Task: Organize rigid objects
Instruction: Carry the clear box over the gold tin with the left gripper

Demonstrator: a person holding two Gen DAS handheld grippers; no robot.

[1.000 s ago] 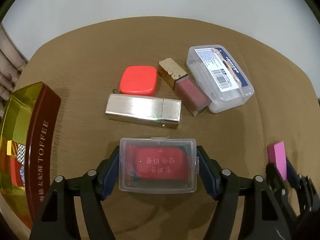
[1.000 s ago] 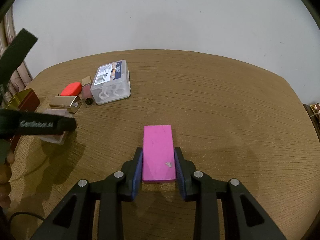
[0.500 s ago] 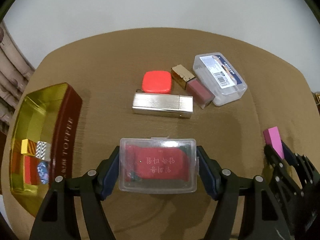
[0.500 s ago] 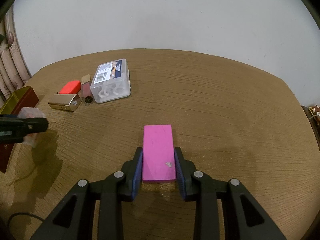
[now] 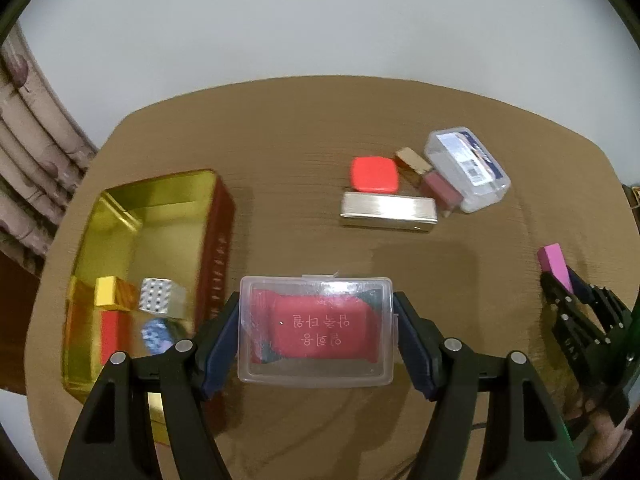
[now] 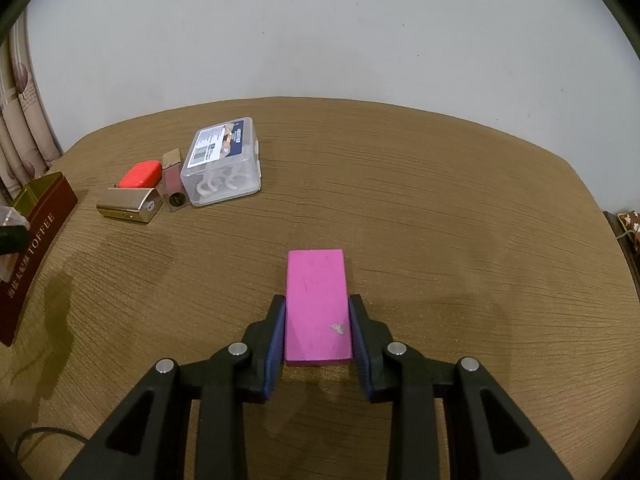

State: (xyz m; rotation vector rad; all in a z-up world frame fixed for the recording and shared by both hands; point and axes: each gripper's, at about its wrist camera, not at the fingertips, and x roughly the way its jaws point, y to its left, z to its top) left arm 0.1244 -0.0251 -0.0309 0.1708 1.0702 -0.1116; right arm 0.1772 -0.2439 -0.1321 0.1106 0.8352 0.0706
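Observation:
My left gripper (image 5: 316,336) is shut on a clear plastic box with a red pack inside (image 5: 315,330), held above the table just right of the gold and red TOFFEE tin (image 5: 168,200). The tin holds several small blocks (image 5: 116,292). My right gripper (image 6: 318,330) is shut on a pink block (image 6: 317,300) over the table's front middle; it also shows at the right of the left wrist view (image 5: 554,266). The tin shows at the far left of the right wrist view (image 6: 40,216).
A red square case (image 5: 374,174), a silver lighter (image 5: 388,212), a gold-capped lip gloss (image 5: 430,180) and a clear labelled box (image 5: 466,170) lie grouped at the back of the round brown table (image 6: 440,200). A curtain (image 5: 28,148) hangs at left.
My left gripper has carried the clear box back and to the left, bringing the tin beside it. The right gripper and pink block have stayed still.

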